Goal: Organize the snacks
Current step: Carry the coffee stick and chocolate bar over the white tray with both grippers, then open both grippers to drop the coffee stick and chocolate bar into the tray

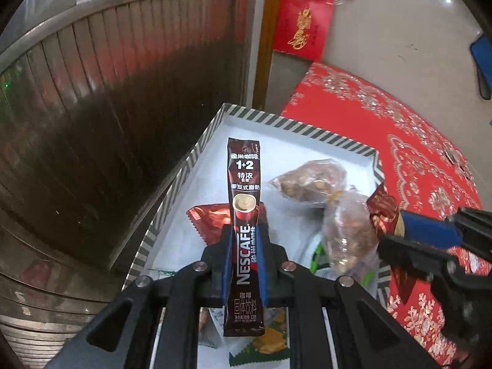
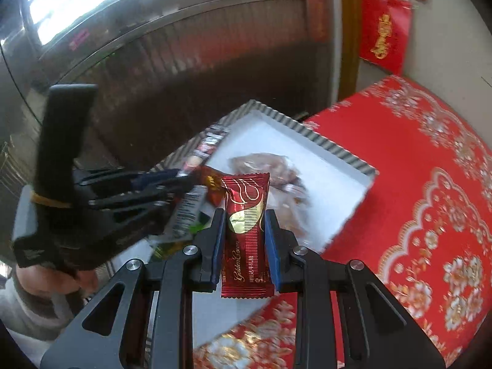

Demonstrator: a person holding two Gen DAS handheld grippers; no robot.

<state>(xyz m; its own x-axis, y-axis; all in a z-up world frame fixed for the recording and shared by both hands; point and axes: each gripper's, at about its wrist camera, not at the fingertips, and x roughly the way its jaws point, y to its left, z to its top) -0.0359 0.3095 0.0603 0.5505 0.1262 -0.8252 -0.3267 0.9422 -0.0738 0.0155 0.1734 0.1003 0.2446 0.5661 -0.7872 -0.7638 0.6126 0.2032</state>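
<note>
Gripping a coffee stick [image 1: 245, 215], the left gripper [image 1: 245, 240] has its blue pads clamped on the stick's lower half; the stick stands upright between the jaws, top end poking well past the tips; the right gripper [image 2: 245, 224] is likewise closed on a red wafer pack [image 2: 246, 230], pack upright, its bottom edge hanging below the pads. Both hang over a white tray [image 1: 215, 129] with a striped rim; the tray sits at the edge of a red floral cloth [image 1: 399, 129]. Already in the tray: a red foil pack [image 1: 209, 218] just behind the stick, two clear bags of brown snacks [image 1: 310, 178] beside it, some green and orange wrappers near the bottom, partly hidden by the gripper body. In the right wrist view the tray and left gripper look blurred, so fine contact cannot be told there.

Step in hand, judged: carrying two snacks to the tray, neither set down; task looks partly done, several items in already. Next move likely calls for lowering each item to a bare white patch, then opening the jaws; the far half of the tray looks free; the two grippers are near each other, so they need to keep apart; the stick is long and light and may tip onto the foil pack when let go.
</note>
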